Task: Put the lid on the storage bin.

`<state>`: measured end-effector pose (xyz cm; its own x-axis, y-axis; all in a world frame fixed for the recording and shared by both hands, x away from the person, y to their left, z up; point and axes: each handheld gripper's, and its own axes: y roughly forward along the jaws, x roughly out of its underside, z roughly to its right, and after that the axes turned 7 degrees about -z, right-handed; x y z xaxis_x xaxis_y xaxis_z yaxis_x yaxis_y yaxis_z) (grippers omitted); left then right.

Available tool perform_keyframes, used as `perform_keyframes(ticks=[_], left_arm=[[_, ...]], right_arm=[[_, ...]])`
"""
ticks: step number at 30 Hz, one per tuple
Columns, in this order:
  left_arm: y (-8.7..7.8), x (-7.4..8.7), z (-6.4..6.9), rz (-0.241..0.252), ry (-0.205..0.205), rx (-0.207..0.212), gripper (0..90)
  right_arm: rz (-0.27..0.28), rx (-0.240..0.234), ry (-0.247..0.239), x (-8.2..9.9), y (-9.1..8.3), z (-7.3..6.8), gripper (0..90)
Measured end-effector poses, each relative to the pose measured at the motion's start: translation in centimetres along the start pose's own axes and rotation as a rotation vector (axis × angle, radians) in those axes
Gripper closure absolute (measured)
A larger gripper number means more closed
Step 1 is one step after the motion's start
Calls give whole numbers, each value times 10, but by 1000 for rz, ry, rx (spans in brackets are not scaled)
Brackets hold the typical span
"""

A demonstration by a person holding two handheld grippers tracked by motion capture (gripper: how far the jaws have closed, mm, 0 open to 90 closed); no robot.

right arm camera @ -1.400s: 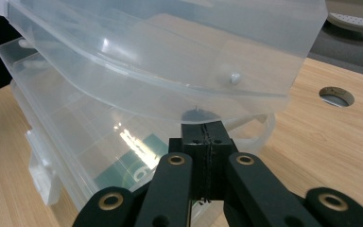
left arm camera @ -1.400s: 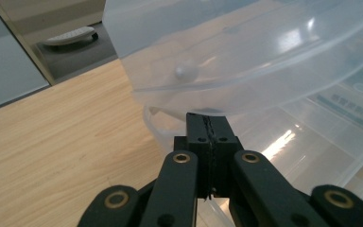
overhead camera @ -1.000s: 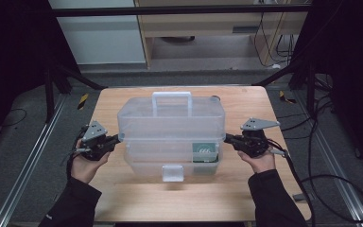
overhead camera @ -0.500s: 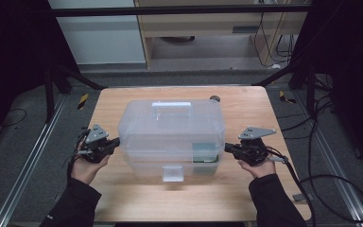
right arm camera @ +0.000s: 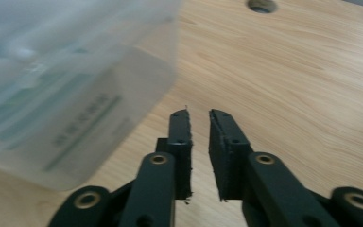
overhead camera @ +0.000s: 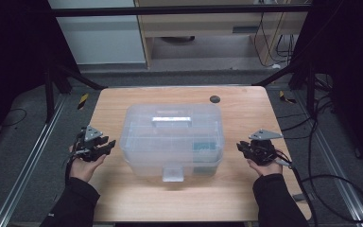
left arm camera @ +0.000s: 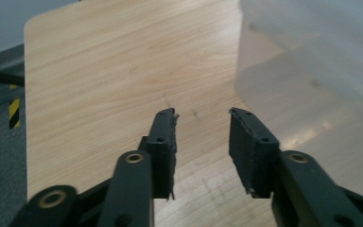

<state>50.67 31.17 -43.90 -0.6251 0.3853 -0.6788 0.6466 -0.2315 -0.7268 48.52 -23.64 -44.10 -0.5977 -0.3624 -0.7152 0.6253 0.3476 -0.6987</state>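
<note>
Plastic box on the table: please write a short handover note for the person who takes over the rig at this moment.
Left gripper: beside the box's left side, apart from it; its jaws have just been opening, nothing between them.
Right gripper: beside the box's right side, apart; its jaws have just been opening, gap narrow, nothing between them.
Clear plastic box: stands on the wooden table, lid on, handle flat, front latch facing the person.
Done: box set down and released.
Left: probably opening the latch, but I cannot be certain.
</note>
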Motion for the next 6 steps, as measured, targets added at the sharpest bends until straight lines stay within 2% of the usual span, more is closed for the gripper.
perform_keyframes(ticks=[4,6], left_arm=[[6,5,-8,-31,-33,-26,472],[8,7,-12,-25,-55,-34,416]], right_arm=[[1,67,32,8,5,11,561],[2,93,54,10,8,14,439]])
